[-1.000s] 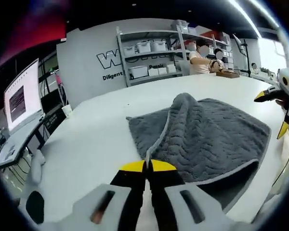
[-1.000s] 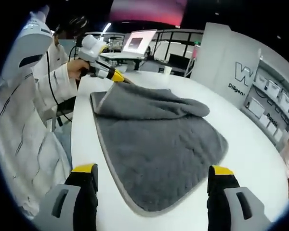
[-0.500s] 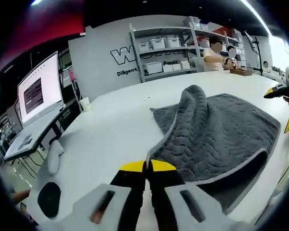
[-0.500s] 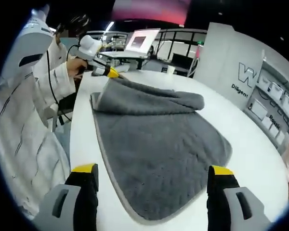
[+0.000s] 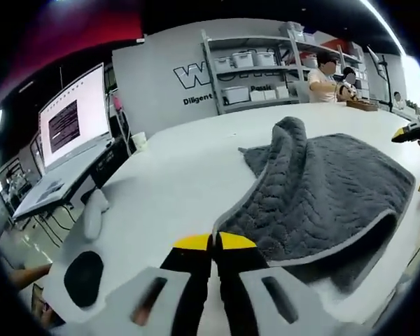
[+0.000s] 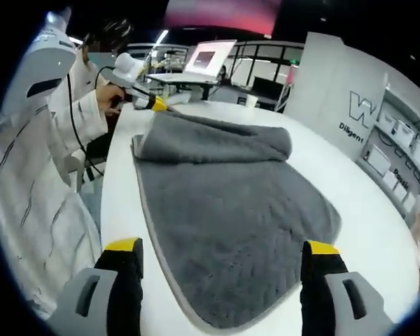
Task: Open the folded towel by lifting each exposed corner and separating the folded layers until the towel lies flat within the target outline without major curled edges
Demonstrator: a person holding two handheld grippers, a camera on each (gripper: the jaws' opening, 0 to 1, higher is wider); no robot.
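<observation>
A dark grey towel (image 6: 231, 210) with a pale hem lies on the white table (image 6: 378, 231). One layer (image 5: 287, 175) is lifted and drawn over toward my left gripper. My left gripper (image 5: 213, 241) is shut on the towel's hemmed corner, yellow tips together. In the right gripper view that same gripper (image 6: 150, 103) holds the raised corner at the far left of the towel. My right gripper (image 6: 224, 248) is open above the towel's near edge, nothing between its fingers. Its yellow tips (image 5: 416, 154) show at the right edge of the left gripper view.
A person in white sleeves (image 6: 49, 140) stands at the table's left side. A laptop (image 5: 70, 122) sits on a side desk, with a computer mouse (image 5: 94, 213) and black pad (image 5: 82, 278) near. Shelves with bins (image 5: 252, 77) line the far wall, where other people (image 5: 325, 73) work.
My left gripper has pulled the held corner further away from the towel's middle, dragging the raised fold along. The right gripper has stayed open over the near edge.
</observation>
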